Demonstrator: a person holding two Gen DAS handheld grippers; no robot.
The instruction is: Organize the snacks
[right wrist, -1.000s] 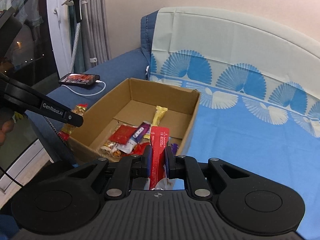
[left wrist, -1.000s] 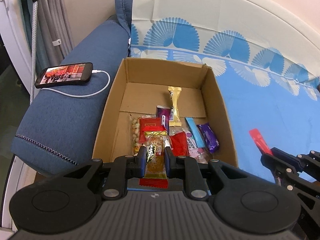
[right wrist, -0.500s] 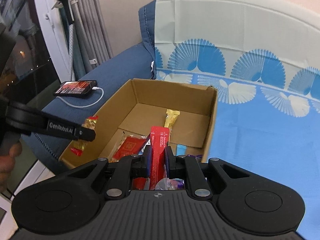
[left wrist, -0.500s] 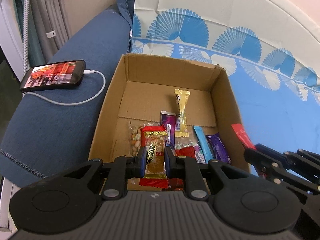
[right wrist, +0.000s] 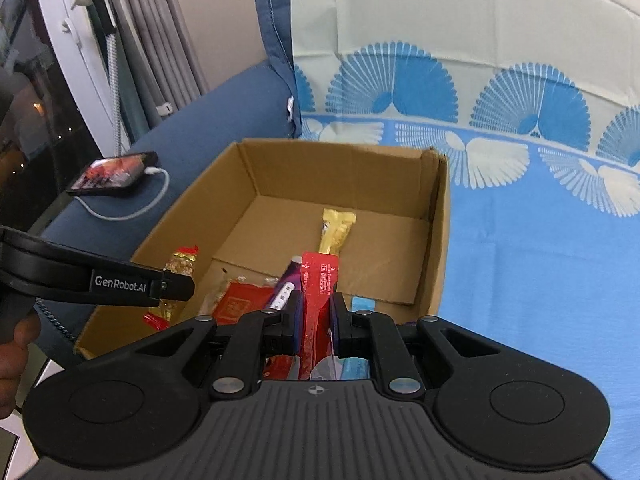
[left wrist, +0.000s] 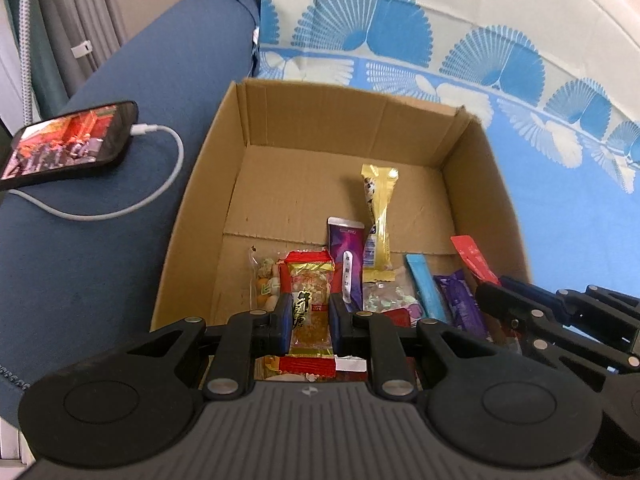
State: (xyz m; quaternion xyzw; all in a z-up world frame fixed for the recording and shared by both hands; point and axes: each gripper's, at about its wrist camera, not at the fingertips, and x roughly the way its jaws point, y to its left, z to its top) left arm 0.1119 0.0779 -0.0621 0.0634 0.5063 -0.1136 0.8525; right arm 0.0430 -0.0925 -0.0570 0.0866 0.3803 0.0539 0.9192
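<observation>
An open cardboard box [left wrist: 480, 168] [right wrist: 438, 216] stands on the sofa with several snack packets in its near half, among them a gold bar [left wrist: 378, 208] [right wrist: 336, 232] and a purple stick [left wrist: 347, 264]. My left gripper [left wrist: 310, 312] is shut on a gold-and-red peanut candy packet [left wrist: 310, 304] above the box's near left part; the packet also shows in the right wrist view [right wrist: 176, 276]. My right gripper [right wrist: 316, 314] is shut on a red flat sachet [right wrist: 318, 292] above the box's near right part; the sachet also shows in the left wrist view [left wrist: 474, 260].
A phone [left wrist: 68, 144] [right wrist: 114, 172] with a lit screen lies on the blue sofa arm, plugged to a white cable [left wrist: 160, 192]. A blue and white fan-pattern cloth [left wrist: 580, 220] covers the seat and backrest to the right of the box.
Both grippers have moved forward over the box with their packets. The right gripper and red sachet came from the seat at the right to above the box's near right part.
</observation>
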